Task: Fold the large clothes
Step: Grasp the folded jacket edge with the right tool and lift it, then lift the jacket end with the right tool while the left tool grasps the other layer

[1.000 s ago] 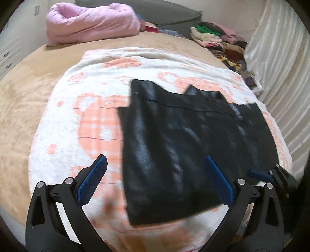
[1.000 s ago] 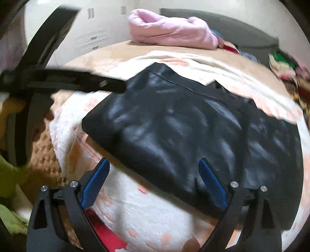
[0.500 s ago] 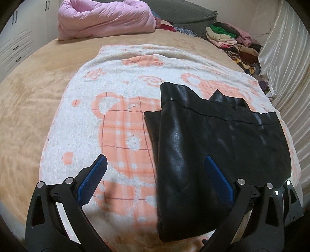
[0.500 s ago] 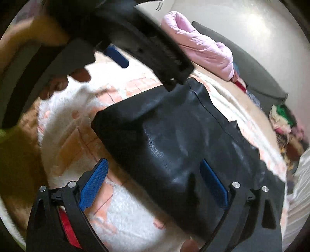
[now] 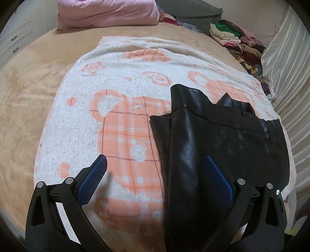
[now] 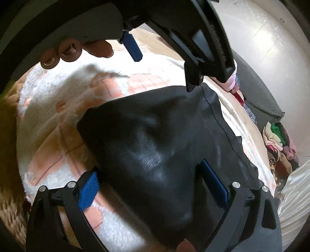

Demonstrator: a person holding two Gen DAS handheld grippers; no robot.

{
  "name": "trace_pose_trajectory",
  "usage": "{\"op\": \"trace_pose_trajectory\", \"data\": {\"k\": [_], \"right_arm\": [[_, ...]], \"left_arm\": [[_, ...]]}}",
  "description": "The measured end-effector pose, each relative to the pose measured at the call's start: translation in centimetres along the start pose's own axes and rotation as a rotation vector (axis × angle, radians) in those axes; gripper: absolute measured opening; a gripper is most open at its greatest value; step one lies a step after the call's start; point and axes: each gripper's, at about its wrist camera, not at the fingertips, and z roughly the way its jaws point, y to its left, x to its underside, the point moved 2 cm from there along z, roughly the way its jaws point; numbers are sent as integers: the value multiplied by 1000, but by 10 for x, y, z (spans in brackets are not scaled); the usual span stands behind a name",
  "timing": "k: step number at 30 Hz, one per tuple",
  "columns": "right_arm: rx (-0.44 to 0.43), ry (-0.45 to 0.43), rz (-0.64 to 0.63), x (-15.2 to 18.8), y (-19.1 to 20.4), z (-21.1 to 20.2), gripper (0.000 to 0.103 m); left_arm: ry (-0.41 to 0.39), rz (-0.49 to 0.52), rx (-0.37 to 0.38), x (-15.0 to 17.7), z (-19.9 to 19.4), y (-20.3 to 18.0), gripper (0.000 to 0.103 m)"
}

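Black garment [image 6: 155,147] between right gripper [image 6: 153,184] fingers

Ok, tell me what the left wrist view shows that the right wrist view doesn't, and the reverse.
Only the left wrist view shows the pink quilt, the drawers and the whole far end of the patterned blanket.

Only the right wrist view shows the person's fingers gripping the left gripper above the black garment, with the right gripper open around its near edge.

Both show the garment lying on the blanket, and the pile of clothes beyond.
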Motion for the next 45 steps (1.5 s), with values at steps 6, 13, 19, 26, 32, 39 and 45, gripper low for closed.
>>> {"op": "trace_pose_trajectory", "data": {"k": [6,13,19,26,32,39,45], "right_arm": [[-31,-66,62,0,-14,-12,80],[-30,-138,45,-2,-14,-34,46],[-42,-175,102,-1,-26,-51,38],[-52,-185,138,-4,-33,-58,36],[-46,-205,179,-1,-45,-67,32],[7,-267,251,4,-69,-100,28],[36,-312,389,22,-108,-130,26]], "left_arm": [[89,-105,160,-7,25,7,93],[172,-188,250,-8,53,7,93],[194,-192,294,-16,63,5,93],[196,-220,317,-23,65,1,86],[179,-214,330,-27,55,-15,51],[67,-128,347,-48,8,-54,43],[20,-32,358,-67,-19,-110,43]]}}
